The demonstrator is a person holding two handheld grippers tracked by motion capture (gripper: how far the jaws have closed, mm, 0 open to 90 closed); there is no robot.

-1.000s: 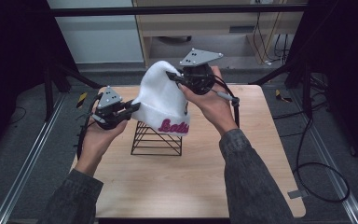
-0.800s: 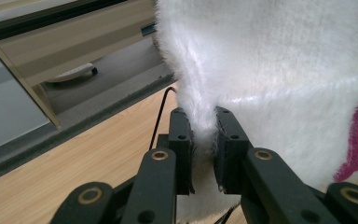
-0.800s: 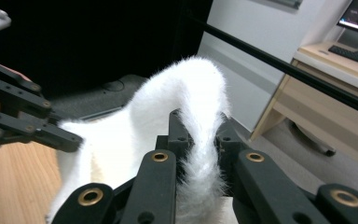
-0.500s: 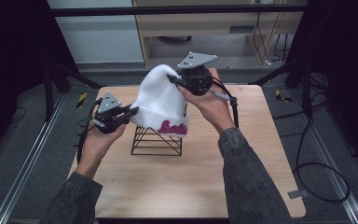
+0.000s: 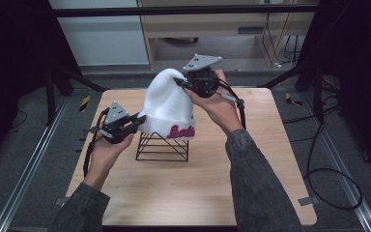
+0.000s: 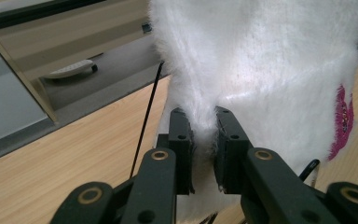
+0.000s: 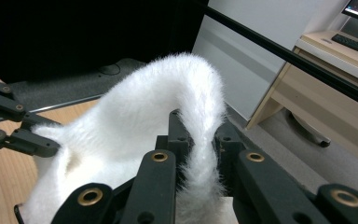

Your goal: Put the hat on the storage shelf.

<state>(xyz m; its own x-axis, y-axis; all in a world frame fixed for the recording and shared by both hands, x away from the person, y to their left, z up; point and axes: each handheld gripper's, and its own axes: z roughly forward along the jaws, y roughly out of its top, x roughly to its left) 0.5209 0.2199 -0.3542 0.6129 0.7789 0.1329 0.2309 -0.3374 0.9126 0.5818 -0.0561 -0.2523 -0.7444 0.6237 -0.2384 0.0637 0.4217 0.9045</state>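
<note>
- White fuzzy hat (image 5: 168, 108) sits draped over a black wire stand (image 5: 162, 146) near the middle of the wooden table (image 5: 193, 188); pink lettering on the brim faces the person.
- Left gripper (image 5: 136, 121) is clamped on the hat's lower left edge. The left gripper view shows both jaws pinching a fold of white fabric (image 6: 205, 126), pads pressed into the pile.
- Right gripper (image 5: 182, 83) is clamped on the hat's upper right side, near the crown. In the right gripper view a ridge of fabric (image 7: 200, 135) is squeezed between the jaws, and the left gripper (image 7: 51, 148) shows farther off at the left.
- Change since a second ago: the left hand has come down a little, taking the brim edge lower on the stand. The right hand has held about the same place, and both grips look unchanged.
- Reading: work in hand looks like seating the hat onto the stand, pulled down from the left while the right steadies the top.
- The stand's lower wires are exposed below the brim, so the hat may not be fully down yet.
- Watch: an uneven pull could tip the light stand or skew the hat.
</note>
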